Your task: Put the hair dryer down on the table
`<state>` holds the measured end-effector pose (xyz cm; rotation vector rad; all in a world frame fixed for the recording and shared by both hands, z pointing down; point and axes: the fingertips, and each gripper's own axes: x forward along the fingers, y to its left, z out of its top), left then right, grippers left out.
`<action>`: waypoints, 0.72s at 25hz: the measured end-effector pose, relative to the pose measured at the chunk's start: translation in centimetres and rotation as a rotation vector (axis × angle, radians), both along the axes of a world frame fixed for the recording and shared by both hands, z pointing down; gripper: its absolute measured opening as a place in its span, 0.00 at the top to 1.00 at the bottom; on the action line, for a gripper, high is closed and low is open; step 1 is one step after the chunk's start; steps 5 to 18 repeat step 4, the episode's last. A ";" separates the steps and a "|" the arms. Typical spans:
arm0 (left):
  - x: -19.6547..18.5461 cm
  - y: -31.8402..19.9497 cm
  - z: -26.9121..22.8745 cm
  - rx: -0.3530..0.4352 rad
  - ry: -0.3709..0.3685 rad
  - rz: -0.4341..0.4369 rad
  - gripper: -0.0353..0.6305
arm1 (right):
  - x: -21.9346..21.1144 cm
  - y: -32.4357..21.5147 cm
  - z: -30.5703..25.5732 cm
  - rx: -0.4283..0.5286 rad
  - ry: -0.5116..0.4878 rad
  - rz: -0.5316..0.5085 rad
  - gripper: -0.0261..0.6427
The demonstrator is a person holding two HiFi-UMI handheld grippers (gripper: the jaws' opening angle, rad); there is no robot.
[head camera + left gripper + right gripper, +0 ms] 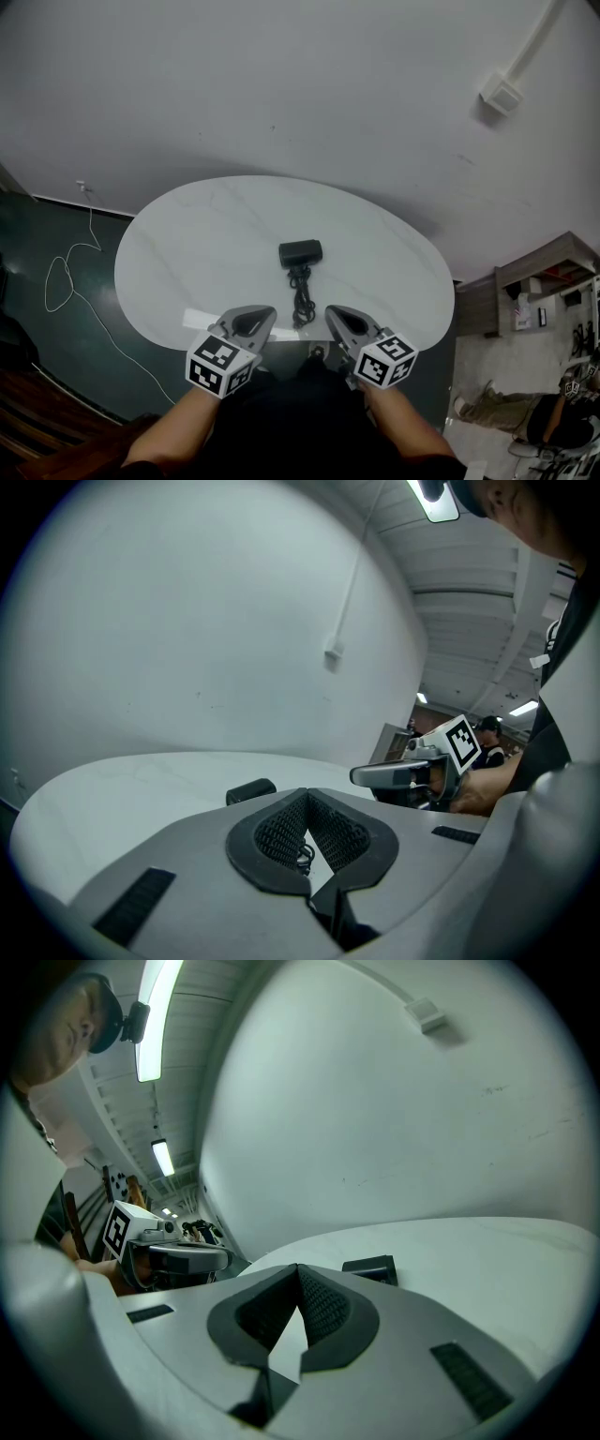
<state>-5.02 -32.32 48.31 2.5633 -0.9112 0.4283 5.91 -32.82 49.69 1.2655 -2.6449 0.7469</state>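
Table (178, 253): white marble-look, smooth, glossy. Hair dryer (300, 252): matt blk plastic. Left gripper (268, 312) & right gripper (332, 311): matt grey plastic, rough blk pads (281, 829).

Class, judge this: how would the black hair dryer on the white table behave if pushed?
The hair dryer looks rigid and rounded, so it would probably slide on the glossy table, perhaps rolling slightly. Its bunched cord looks floppy and would likely drag behind.
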 end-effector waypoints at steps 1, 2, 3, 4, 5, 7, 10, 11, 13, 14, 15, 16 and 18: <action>0.0 0.0 0.0 0.000 0.000 0.000 0.93 | 0.0 0.0 0.0 0.000 0.001 -0.001 0.95; 0.0 0.0 0.0 0.001 -0.001 0.001 0.93 | 0.0 0.0 0.0 0.000 0.001 -0.001 0.95; 0.0 0.0 0.0 0.002 -0.002 0.001 0.93 | 0.0 0.0 0.0 -0.001 0.002 -0.002 0.95; -0.1 -0.1 0.0 0.003 -0.003 0.001 0.93 | 0.0 0.0 0.1 -0.001 0.002 -0.002 0.95; -0.1 -0.1 0.0 0.003 -0.003 0.001 0.93 | 0.0 0.0 0.1 -0.001 0.002 -0.002 0.95; -0.1 -0.1 0.0 0.003 -0.003 0.001 0.93 | 0.0 0.0 0.1 -0.001 0.002 -0.002 0.95; -0.1 -0.1 0.0 0.003 -0.003 0.001 0.93 | 0.0 0.0 0.1 -0.001 0.002 -0.002 0.95; -0.1 -0.1 0.0 0.003 -0.003 0.001 0.93 | 0.0 0.0 0.1 -0.001 0.002 -0.002 0.95; -0.1 -0.1 0.0 0.003 -0.003 0.001 0.93 | 0.0 0.0 0.1 -0.001 0.002 -0.002 0.95; -0.1 -0.1 0.0 0.003 -0.003 0.001 0.93 | 0.0 0.0 0.1 -0.001 0.002 -0.002 0.95; -0.1 -0.1 0.0 0.003 -0.003 0.001 0.93 | 0.0 0.0 0.1 -0.001 0.002 -0.002 0.95; -0.1 -0.1 0.0 0.003 -0.003 0.001 0.93 | 0.0 0.0 0.1 -0.001 0.002 -0.002 0.95; -0.1 -0.1 0.0 0.003 -0.003 0.001 0.93 | 0.0 0.0 0.1 -0.001 0.002 -0.002 0.95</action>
